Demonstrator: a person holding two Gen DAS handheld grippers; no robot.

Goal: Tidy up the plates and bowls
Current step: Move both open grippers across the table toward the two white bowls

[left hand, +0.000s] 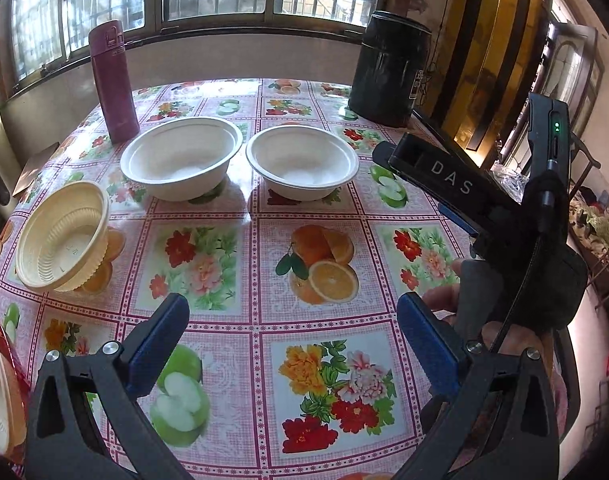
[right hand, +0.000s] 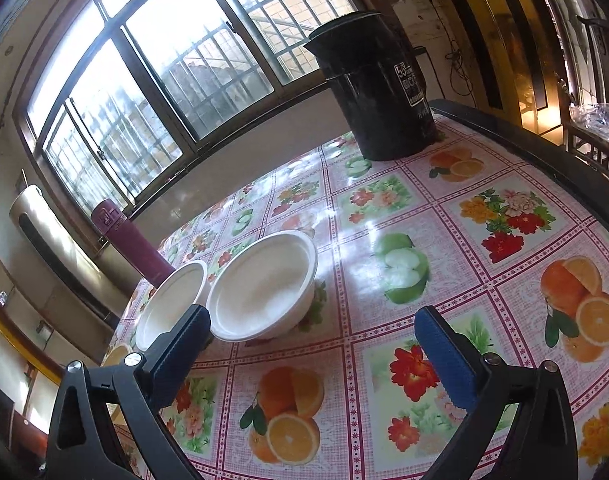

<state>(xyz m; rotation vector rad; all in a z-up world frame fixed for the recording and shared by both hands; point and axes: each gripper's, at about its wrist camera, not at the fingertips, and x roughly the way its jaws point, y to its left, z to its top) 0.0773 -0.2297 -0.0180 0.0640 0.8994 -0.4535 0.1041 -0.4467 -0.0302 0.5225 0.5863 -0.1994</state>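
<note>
Two white bowls stand side by side on the fruit-and-flower tablecloth: the left white bowl (left hand: pixel 181 157) (right hand: pixel 172 304) and the right white bowl (left hand: pixel 302 161) (right hand: pixel 262 286). A cream ribbed bowl (left hand: pixel 62 236) rests tilted at the table's left. Another cream bowl (left hand: pixel 0 392) shows at the lower left edge of the left wrist view, on something red. My left gripper (left hand: pixel 294 334) hovers open over the tablecloth, nothing between its blue pads. My right gripper (right hand: pixel 312 350) is open too, just in front of the right white bowl. The right gripper's body (left hand: pixel 484 200) shows at the right of the left wrist view.
A maroon flask (left hand: pixel 113 82) (right hand: pixel 128 242) stands at the back left of the table and a black kettle (left hand: pixel 388 68) (right hand: pixel 378 88) at the back right. The table's dark edge (right hand: pixel 544 152) runs along the right. Windows with bars lie behind.
</note>
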